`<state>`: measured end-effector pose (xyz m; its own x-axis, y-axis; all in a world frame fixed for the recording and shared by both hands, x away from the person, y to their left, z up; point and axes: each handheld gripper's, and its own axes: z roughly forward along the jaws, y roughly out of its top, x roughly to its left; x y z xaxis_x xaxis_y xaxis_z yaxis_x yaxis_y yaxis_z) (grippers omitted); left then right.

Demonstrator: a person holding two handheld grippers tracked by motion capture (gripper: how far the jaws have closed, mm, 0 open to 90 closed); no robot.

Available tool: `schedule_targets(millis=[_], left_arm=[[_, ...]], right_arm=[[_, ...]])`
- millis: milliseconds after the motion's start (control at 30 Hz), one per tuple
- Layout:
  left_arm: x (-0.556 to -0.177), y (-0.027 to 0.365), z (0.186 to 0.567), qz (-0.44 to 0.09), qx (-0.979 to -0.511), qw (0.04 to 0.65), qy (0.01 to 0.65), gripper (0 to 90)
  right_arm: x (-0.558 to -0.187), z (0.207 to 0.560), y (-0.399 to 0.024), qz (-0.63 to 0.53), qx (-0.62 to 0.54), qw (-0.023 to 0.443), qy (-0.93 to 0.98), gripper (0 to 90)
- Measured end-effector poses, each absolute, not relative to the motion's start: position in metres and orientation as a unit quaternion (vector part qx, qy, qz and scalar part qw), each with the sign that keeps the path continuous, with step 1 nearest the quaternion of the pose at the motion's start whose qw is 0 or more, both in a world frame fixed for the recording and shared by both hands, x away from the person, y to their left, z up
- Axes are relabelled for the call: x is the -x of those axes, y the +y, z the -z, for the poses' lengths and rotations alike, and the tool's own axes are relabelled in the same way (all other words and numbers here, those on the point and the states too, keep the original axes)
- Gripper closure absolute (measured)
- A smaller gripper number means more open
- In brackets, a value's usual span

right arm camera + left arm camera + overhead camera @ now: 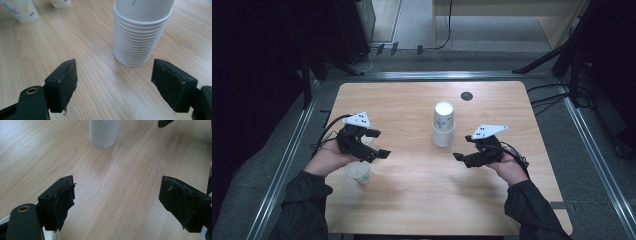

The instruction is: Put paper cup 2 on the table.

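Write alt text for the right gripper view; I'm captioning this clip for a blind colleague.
A tall stack of white paper cups stands rims-down on a light wooden table, just beyond the open right gripper, whose two black jaws frame it from below with nothing between them. Two single white paper cups with flower prints stand at the upper left.

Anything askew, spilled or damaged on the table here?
Mostly tidy: the cup stack stands upright, nothing spilled. One oddity: the pad on the left tongs looks frayed and peeling.
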<state>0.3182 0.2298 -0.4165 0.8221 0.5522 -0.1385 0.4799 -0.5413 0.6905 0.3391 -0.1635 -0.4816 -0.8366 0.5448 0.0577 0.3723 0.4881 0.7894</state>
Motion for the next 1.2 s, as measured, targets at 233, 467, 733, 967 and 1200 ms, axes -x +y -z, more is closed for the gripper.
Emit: schedule_targets(millis=[233,467,733,967,1200], left_arm=[[-0.324,0.213,0.422,-0.053,-0.869,0.382,0.309,13.6],[-0.325,0.197,0.425,-0.042,-0.865,0.390,0.313,13.7],[-0.320,0.173,0.429,-0.042,-0.865,0.394,0.307,13.8],[-0.316,0.154,0.439,-0.033,-0.867,0.387,0.313,13.9],[-0.310,0.138,0.448,-0.054,-0.873,0.373,0.311,14.3]], right_arm=[[-0.335,0.481,-0.166,-0.433,-0.264,0.100,0.856,21.0],[-0.333,0.482,-0.168,-0.430,-0.264,0.100,0.858,21.0],[-0.332,0.482,-0.168,-0.429,-0.263,0.100,0.858,21.0],[-0.331,0.482,-0.166,-0.428,-0.258,0.099,0.860,21.0],[-0.330,0.482,-0.164,-0.428,-0.255,0.098,0.862,21.0]])
